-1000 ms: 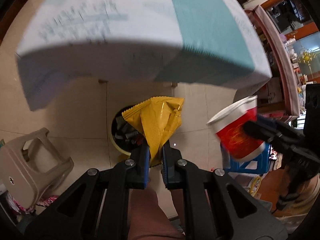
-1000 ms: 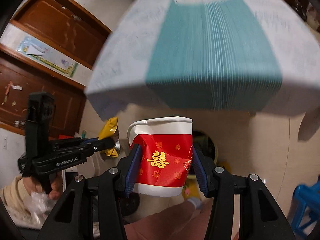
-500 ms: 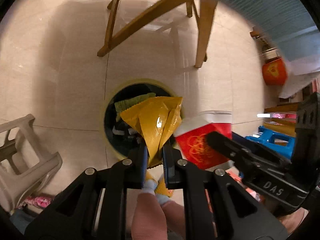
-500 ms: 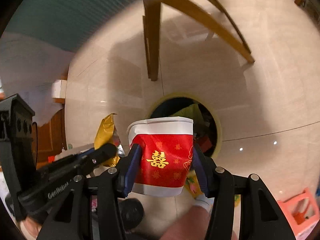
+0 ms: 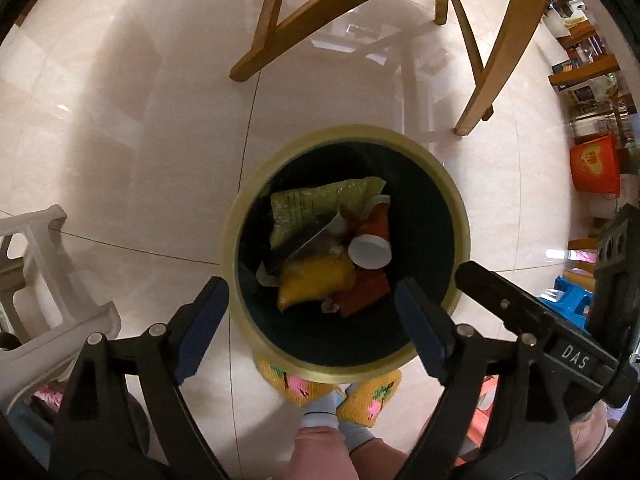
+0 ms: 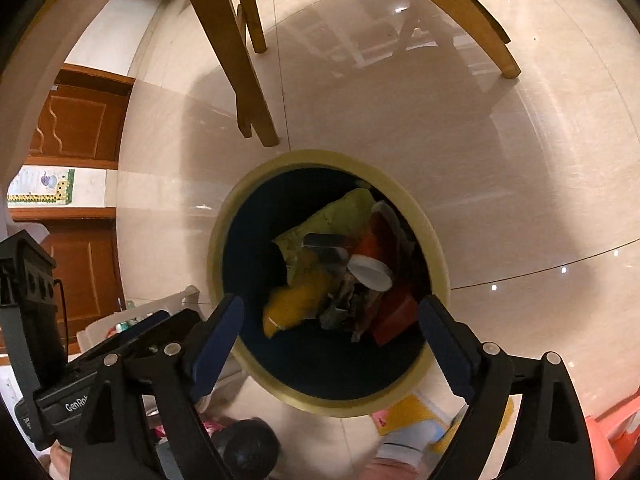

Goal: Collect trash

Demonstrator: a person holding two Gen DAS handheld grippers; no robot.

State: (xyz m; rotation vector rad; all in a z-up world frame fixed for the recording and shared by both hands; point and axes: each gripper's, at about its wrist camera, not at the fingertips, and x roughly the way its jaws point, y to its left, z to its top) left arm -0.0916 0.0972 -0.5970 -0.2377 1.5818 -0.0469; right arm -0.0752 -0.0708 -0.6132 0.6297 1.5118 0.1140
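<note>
Now both my left gripper (image 5: 310, 324) and right gripper (image 6: 328, 340) have just opened their jaws wide, empty above the bin (image 5: 236, 220), where wrapper (image 5: 316, 280) and cup (image 5: 370, 246) lie.

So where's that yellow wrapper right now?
The yellow wrapper lies inside the bin, low in both views, left of the red cup and below a green packet.

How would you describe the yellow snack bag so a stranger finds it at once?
Look into the round bin on the tiled floor. Among the trash, the yellow snack bag lies nearest the viewer, beside red cups; it alone is plain bright yellow, while the bag behind is green.
</note>
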